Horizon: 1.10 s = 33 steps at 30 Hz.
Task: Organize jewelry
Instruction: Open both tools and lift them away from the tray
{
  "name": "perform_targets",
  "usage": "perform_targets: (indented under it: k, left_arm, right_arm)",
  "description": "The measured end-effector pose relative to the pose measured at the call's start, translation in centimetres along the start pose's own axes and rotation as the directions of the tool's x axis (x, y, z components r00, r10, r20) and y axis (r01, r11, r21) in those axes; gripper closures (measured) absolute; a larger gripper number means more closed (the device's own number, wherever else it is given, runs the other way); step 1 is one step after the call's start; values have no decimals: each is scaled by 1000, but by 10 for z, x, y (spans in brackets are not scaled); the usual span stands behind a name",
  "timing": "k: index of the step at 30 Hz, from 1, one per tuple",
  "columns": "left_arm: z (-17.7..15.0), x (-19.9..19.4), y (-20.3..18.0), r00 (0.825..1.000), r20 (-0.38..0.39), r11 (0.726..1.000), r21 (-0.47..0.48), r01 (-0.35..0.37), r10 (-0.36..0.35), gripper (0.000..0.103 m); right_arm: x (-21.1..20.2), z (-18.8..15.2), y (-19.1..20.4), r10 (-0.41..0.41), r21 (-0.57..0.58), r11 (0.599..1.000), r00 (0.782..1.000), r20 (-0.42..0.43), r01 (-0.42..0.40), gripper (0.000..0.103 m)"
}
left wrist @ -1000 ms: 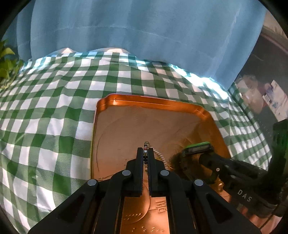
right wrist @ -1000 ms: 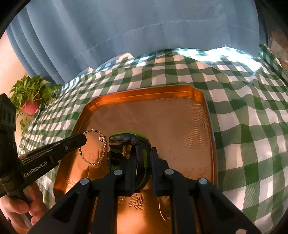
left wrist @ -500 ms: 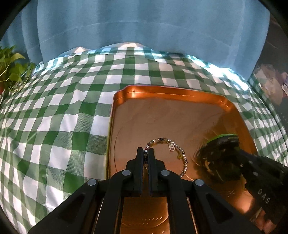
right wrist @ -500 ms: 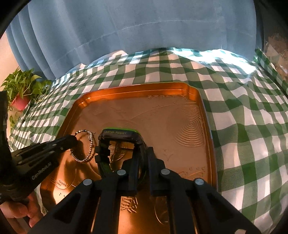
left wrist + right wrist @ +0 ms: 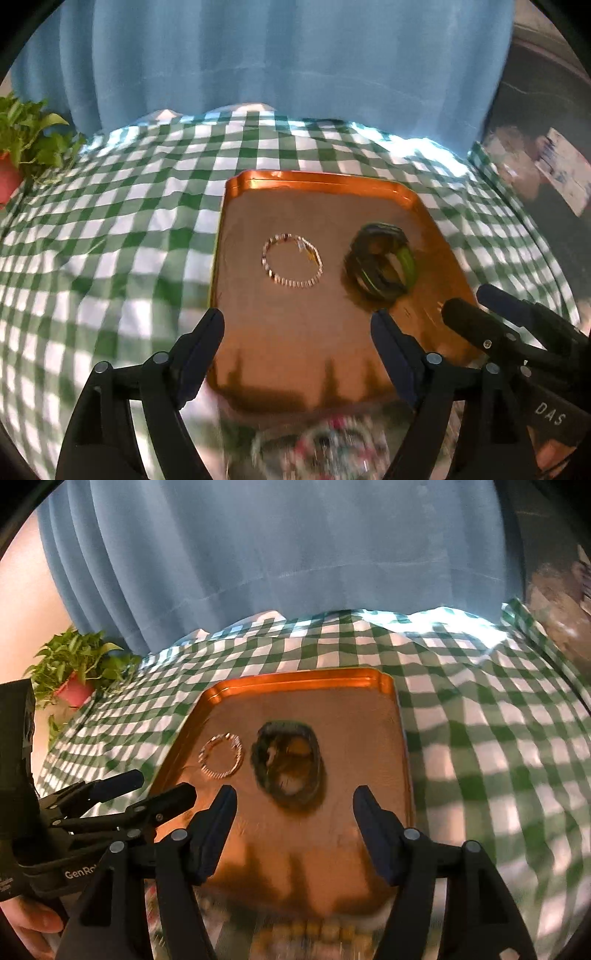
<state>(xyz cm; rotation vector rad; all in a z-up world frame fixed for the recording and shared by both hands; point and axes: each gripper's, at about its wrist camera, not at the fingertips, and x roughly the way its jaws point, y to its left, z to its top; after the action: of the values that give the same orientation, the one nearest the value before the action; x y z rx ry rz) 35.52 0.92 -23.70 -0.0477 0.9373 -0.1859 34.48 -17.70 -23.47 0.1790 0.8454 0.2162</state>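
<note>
A copper tray (image 5: 410,201) (image 5: 400,716) lies on the green checked cloth. On it lie a beaded bracelet (image 5: 291,260) (image 5: 221,755) at the left and a black and green watch (image 5: 382,266) (image 5: 290,762) to its right. My left gripper (image 5: 297,328) is open and empty above the tray's near part. My right gripper (image 5: 291,805) is open and empty, just short of the watch. The right gripper's fingers (image 5: 480,328) show at the right in the left wrist view. The left gripper's fingers (image 5: 162,801) show at the left in the right wrist view.
More beaded jewelry lies blurred below the tray's near edge (image 5: 325,443) (image 5: 310,932). A potted plant (image 5: 74,672) (image 5: 22,144) stands at the far left. A blue curtain (image 5: 280,55) hangs behind the table. Clutter sits beyond the table's right side (image 5: 546,173).
Both grippers have opened and let go: the bracelet and the watch now lie on the tray. Both grippers have drawn back and up from the tray.
</note>
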Motion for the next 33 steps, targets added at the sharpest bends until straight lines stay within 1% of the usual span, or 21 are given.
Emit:
perform_targets:
  k: [2, 5, 8, 10, 12, 14, 16, 19, 23, 26, 30, 32, 33]
  left_arm:
    - [-14, -22, -1, 1000, 12, 1000, -1, 0, 0, 21]
    - [-45, -53, -2, 1000, 9, 1000, -3, -4, 4, 20]
    - [-75, -80, 0, 1000, 20, 1000, 2, -19, 19, 20]
    - [-95, -97, 4, 999, 37, 1000, -14, -25, 25, 20]
    - [-111, -112, 9, 998, 62, 999, -38, -7, 9, 20]
    - [-125, -127, 13, 997, 82, 999, -50, -6, 10, 20]
    - [-135, -140, 16, 995, 95, 999, -52, -8, 13, 20]
    - [-146, -152, 19, 995, 99, 999, -46, -16, 21, 20]
    - [-154, -160, 20, 994, 108, 999, -50, -9, 15, 20]
    - [-152, -161, 18, 992, 125, 1000, -27, -8, 11, 20]
    - [-145, -154, 17, 991, 131, 1000, -6, -7, 8, 20]
    - [-139, -145, 17, 993, 118, 1000, 6, 10, -11, 23]
    - [-135, -140, 16, 993, 114, 1000, 17, 5, -7, 25]
  right_arm:
    - [-18, -13, 0, 3, 4, 1000, 1000, 6, -3, 40]
    - [-53, -44, -2, 0, -6, 1000, 1000, 21, 1, 40]
    - [-79, -75, -6, -16, -4, 1000, 999, 34, 17, 36]
    - [-94, -98, -10, -25, 16, 1000, 999, 34, 25, 35]
    - [-108, -115, -16, -29, 59, 998, 999, 40, 26, 35]
    - [-123, -131, -18, -31, 85, 996, 998, 60, 25, 35]
    - [-130, -140, -16, -30, 87, 996, 998, 60, 25, 35]
    - [-144, -154, -11, -17, 71, 997, 998, 66, 12, 35]
    - [-159, -162, 0, -17, 46, 999, 997, 82, 13, 35]
    - [-168, -162, 3, -12, 23, 1000, 995, 96, 10, 35]
    - [-168, -157, 1, 9, 28, 1000, 995, 102, -12, 35]
    - [-165, -153, -1, 29, 34, 999, 994, 105, -33, 41]
    - [-161, -150, -2, 33, 32, 999, 994, 100, -36, 50]
